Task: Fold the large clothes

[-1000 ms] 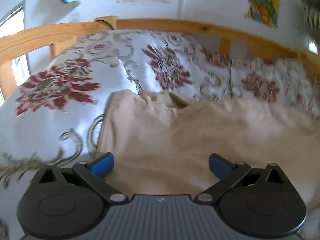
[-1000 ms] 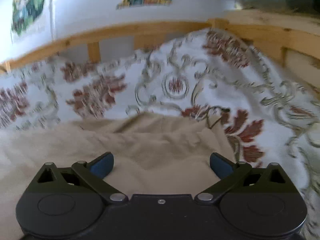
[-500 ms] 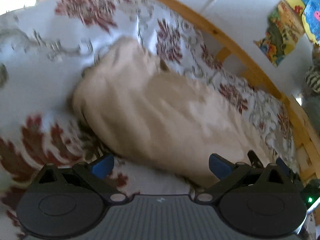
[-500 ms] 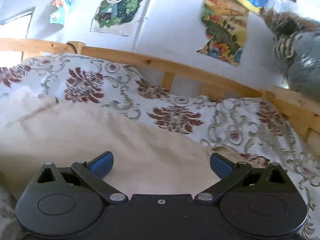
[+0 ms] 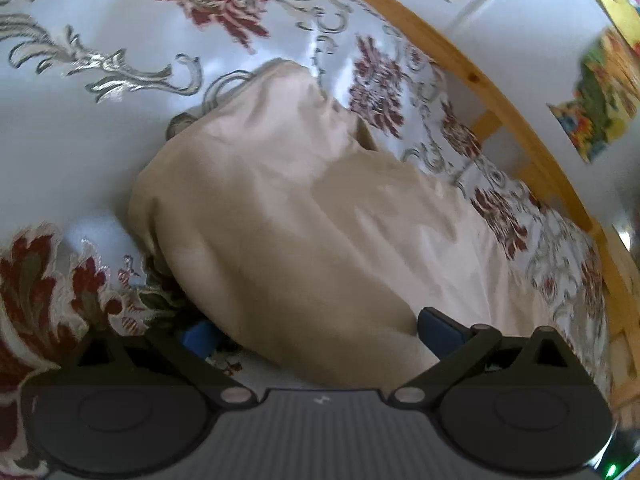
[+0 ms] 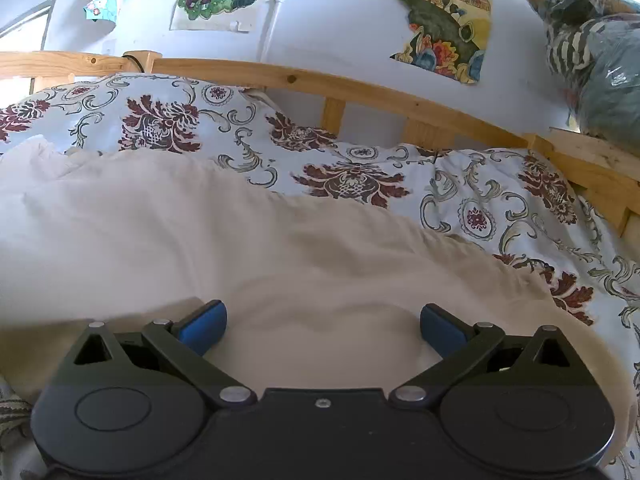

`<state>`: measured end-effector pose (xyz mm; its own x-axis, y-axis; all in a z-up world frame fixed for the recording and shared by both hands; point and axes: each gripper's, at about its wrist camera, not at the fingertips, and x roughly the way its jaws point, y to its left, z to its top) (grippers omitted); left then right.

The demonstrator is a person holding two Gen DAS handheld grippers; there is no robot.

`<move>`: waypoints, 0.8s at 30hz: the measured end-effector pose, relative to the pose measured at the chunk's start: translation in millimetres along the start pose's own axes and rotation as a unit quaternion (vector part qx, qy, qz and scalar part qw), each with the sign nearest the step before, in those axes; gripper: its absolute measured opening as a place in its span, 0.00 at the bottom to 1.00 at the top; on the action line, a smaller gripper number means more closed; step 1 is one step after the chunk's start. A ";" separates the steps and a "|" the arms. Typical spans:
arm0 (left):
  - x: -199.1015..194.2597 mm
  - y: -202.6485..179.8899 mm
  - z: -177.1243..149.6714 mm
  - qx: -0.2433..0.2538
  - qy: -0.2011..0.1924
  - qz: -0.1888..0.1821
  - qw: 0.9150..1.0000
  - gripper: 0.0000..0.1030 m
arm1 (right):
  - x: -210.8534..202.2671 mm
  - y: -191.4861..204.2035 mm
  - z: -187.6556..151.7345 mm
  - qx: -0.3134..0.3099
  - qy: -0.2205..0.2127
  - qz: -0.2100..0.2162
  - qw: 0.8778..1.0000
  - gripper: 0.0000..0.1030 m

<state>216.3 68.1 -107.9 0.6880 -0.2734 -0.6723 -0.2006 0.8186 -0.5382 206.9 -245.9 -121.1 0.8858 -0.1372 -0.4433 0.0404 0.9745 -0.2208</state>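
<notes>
While the beige garment [image 5: 304,216] lies spread along the bed over the floral bedspread [image 5: 80,128], both tools hang above it with nothing gripped.

Item 1: left hand-held gripper [image 5: 320,332], jaws wide apart, poised over the garment's near edge; one blue pad sits low at 7 o'clock beside the hem.

Item 2: right hand-held gripper [image 6: 322,326], jaws wide apart, over the cloth [image 6: 240,248].

Handling note: the fold likely goes best if each tool pinches one corner of the same edge, lifts evenly, then carries it toward the wooden rail [image 6: 360,88] at 12 o'clock.

Markings: posters [image 6: 444,20] at 12 o'clock show pictures only; no legible writing or brand.
</notes>
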 end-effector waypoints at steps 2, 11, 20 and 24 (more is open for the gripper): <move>2.5 0.5 3.0 -0.009 0.002 0.003 1.000 0.99 | -0.3 0.3 0.1 0.001 -0.001 0.000 1.000 0.99; 6.7 -0.1 2.4 -0.005 -0.005 0.010 1.000 0.99 | -15.4 0.7 16.6 0.001 -0.039 0.030 0.999 0.99; 7.3 -1.5 1.9 -0.002 -0.004 0.015 1.000 0.99 | -4.8 6.8 7.2 0.004 -0.011 0.032 0.999 0.99; 5.7 -4.6 2.7 -0.012 -0.012 0.022 1.000 0.84 | -4.2 7.1 6.1 0.004 -0.010 0.032 0.999 0.99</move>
<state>223.0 64.1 -107.9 0.6945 -0.2241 -0.6838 -0.2488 0.8169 -0.5204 206.3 -237.3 -115.5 0.8962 -0.0711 -0.4379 -0.0126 0.9826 -0.1853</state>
